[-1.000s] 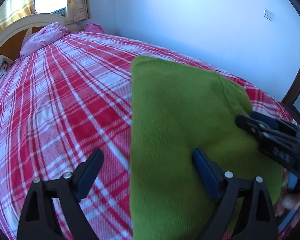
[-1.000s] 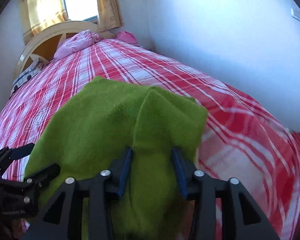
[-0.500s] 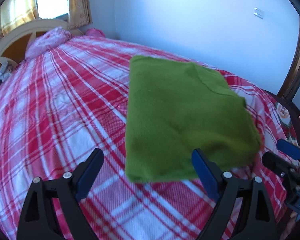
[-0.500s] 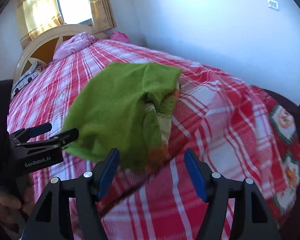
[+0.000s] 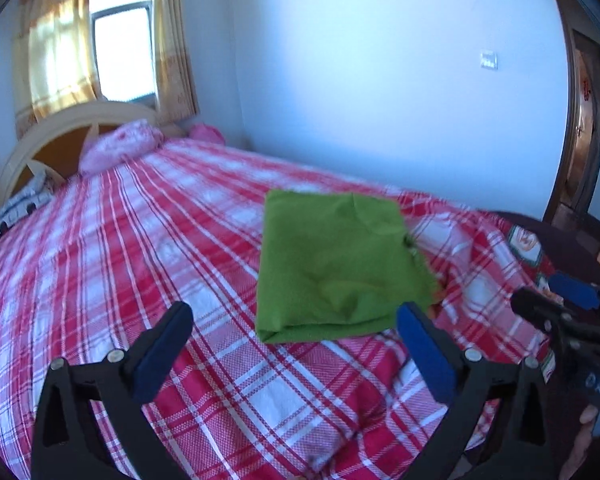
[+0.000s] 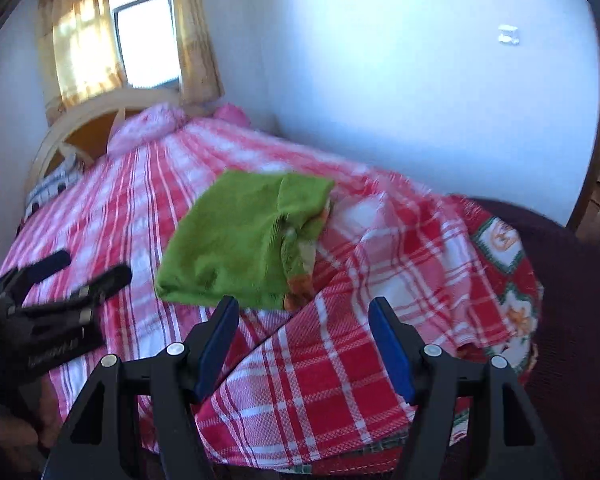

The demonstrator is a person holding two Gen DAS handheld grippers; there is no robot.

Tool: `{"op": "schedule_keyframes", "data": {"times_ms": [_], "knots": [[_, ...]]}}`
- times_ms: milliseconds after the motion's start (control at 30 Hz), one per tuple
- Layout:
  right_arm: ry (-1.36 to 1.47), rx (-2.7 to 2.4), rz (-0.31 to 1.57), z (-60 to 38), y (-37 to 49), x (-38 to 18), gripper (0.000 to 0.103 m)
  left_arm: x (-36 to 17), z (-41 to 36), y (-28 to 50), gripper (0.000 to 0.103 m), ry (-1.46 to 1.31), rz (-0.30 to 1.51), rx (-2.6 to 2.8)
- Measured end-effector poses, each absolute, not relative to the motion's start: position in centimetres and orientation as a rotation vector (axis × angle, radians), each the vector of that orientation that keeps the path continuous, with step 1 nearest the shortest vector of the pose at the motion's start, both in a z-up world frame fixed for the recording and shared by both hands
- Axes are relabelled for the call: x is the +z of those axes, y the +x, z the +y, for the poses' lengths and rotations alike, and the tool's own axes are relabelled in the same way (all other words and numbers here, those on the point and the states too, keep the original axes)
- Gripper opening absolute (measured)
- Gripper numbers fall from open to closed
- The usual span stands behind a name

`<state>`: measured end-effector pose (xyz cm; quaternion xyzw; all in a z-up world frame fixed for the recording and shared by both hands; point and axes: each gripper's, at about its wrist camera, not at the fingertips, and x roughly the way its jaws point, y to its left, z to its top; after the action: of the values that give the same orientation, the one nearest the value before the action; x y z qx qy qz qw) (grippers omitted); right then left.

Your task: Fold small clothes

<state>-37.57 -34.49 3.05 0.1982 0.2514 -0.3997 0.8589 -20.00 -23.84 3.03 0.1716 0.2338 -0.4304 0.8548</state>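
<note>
Blurred plaid bed (image 5: 100, 280) bears folded green garment (image 5: 336, 276), inner layers hidden; left gripper (image 5: 296, 344) and right gripper (image 6: 304, 340) gape wide, empty.

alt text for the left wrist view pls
A folded green garment lies on a red-and-white plaid bedspread, beyond the open, empty left gripper. The right gripper pokes in at the right edge.

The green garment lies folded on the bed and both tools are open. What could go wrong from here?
The green garment may not stay neat: in the right wrist view its right side gapes and inner layers stick out. It also lies near the bedspread's rumpled edge, so it might slide. Both the left tool and right tool are off it.
</note>
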Motion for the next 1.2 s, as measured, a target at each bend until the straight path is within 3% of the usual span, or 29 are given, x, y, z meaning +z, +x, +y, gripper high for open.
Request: {"op": "schedule_keyframes", "data": {"times_ms": [200, 333, 1200], "knots": [[0.393, -0.897, 0.349, -32.8, -39.7, 6.4, 0.071, 5.5, -22.8, -21.7, 0.103, 0.310, 0.447, -0.906], [0.334, -0.926, 0.239, -31.0, -40.8, 8.1, 0.084, 6.1, -21.8, -22.2, 0.103, 0.265, 0.408, -0.896], [0.299, -0.878, 0.259, -28.7, -40.1, 7.9, 0.084, 7.9, -17.7, -24.0, 0.103, 0.219, 0.254, -0.833]]}}
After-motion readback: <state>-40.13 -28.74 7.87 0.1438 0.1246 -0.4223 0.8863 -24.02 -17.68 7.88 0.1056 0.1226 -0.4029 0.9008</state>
